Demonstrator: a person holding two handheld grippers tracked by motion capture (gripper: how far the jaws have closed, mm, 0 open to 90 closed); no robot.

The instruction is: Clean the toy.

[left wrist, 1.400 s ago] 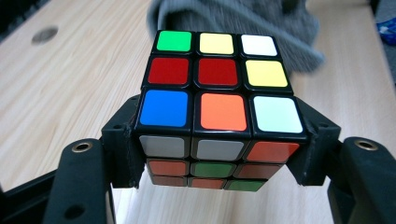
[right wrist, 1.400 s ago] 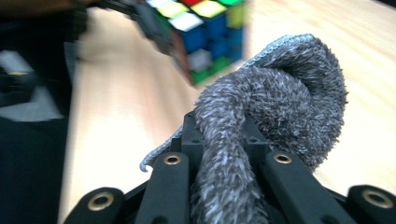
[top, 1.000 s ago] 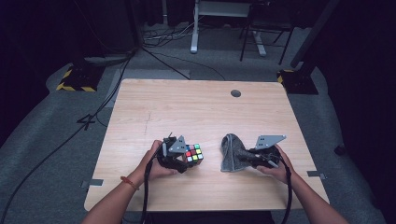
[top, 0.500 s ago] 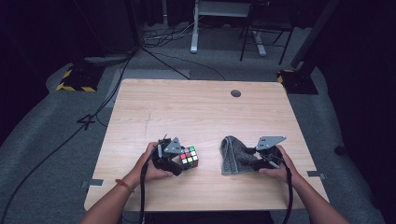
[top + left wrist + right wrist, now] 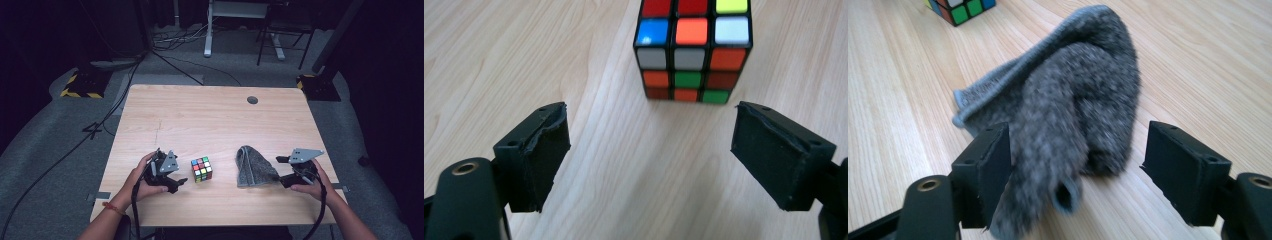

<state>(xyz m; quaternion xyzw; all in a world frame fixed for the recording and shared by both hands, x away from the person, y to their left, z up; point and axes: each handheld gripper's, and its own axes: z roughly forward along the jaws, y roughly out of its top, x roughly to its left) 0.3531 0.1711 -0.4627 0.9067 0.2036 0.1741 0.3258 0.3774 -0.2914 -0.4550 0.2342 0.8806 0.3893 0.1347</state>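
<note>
Pale wood tabletop (image 5: 210, 120) on a grey carpeted floor, dark room behind, cables trailing off to the left: that is your workspace. Your left tongs (image 5: 176, 181) sit near the front edge with the jaws wide apart, having just been opening, and nothing lies between them. In the left gripper view the puzzle cube (image 5: 693, 50) stands just ahead of the pads, clear of both, flat on the wood. From above you see the same cube (image 5: 201, 169) just to the right of those tongs.

Your right tongs (image 5: 280, 170) have likewise just been opening and stand spread. The grey knitted cloth (image 5: 252, 167) lies crumpled between the cube and your right hand. In the right gripper view a fold of that cloth (image 5: 1073, 115) reaches in between the jaws and lies close against the left pad, but neither pad presses on it.

Both things look set down and let go, side by side and a little apart. By my reading the placing is done; what is left for you is drawing both hands clear
</note>
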